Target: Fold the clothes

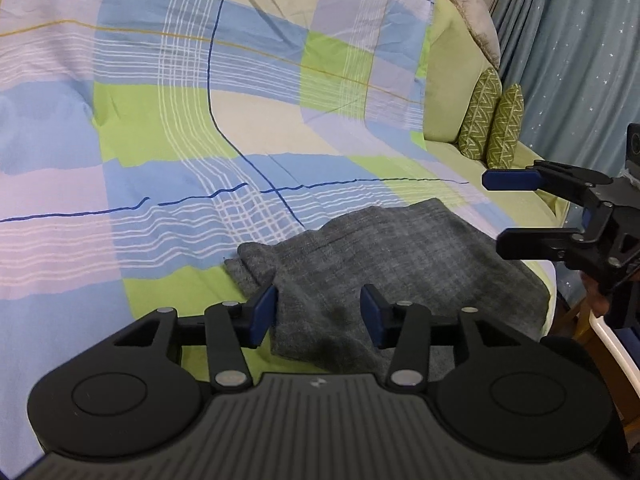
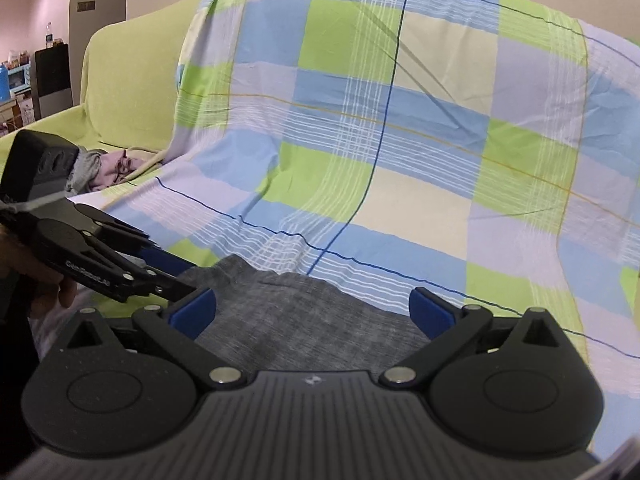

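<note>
Soft grey knit garment on checked cotton sheet — left gripper and right gripper gaping, empty.

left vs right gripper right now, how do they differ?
Left gripper has its jaws partly open, straddling the near edge of the grey garment. Right gripper has its jaws spread wider and hovers over the garment's other side. Neither pinches cloth. Both point down at the same garment on the checked sheet.
</note>
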A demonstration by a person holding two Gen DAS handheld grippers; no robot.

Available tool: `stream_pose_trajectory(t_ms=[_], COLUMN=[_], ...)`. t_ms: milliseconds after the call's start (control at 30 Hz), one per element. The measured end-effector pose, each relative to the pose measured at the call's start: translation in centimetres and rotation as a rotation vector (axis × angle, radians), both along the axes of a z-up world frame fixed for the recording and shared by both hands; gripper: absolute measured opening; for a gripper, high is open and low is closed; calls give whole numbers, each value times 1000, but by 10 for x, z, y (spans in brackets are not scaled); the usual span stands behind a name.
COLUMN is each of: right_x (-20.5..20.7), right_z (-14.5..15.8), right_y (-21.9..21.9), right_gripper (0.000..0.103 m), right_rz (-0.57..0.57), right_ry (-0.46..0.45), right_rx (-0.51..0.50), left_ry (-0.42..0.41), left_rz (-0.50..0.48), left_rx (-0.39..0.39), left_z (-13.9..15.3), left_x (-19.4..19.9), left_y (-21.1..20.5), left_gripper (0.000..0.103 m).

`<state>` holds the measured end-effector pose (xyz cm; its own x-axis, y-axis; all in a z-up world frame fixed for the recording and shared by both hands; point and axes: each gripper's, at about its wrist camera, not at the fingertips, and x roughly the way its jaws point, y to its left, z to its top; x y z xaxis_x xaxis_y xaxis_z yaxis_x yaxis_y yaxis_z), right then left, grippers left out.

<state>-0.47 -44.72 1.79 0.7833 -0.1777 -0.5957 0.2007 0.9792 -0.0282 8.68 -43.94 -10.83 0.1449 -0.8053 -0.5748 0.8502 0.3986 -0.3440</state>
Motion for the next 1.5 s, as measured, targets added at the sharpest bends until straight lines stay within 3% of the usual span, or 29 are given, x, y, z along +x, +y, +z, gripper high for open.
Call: stream_pose_trajectory(t_ms=[100,133,167,233,333,467,533,667,867,900,933,1067,1200,1300,1433,1500], right_x=[6,9,12,26,49,87,104,140,161,161,162,165,179,178,139,117], right_z=[2,3,4,4,2,-4,-7,-20,-38,-40,-42,-44,-67,-60,-23,-19], right_y=[-1,0,0,-1,-4,-2,1,13,16,16,15,29,44,38,13,3], right_gripper=[101,101,100,98,85,49,37,36,35,25,0,0,0,3,30,31], right_rz=[32,45,58,103,174,297,357,499,588,593,597,624,656,613,453,386], right_ry=[7,8,9,21,54,125,154,251,347,355,362,334,369,322,200,196], right_rx=[29,34,38,45,66,15,-18,-125,-133,-126,-120,-115,-168,-154,-146,-137], left_ry=[63,71,84,117,178,202,201,204,199,201,201,202,203,210,214,191], left_rz=[-20,-14,-1,22,70,102,104,104,119,125,128,135,153,165,176,188], left_rx=[1,9,13,2,-36,-71,-75,-90,-106,-110,-112,-111,-110,-115,-132,-136], left_z=[-7,-10,-12,-17,-29,-34,-35,-40,-43,-44,-44,-45,-46,-48,-46,-39], left_x=[7,8,9,11,12,11,11,11,8,8,7,7,4,5,5,2], left_y=[-2,-1,3,10,26,33,33,35,41,42,43,45,47,46,49,52], left_gripper=[47,29,4,4,2,2,2,2,3,3,3,3,3,7,9,9])
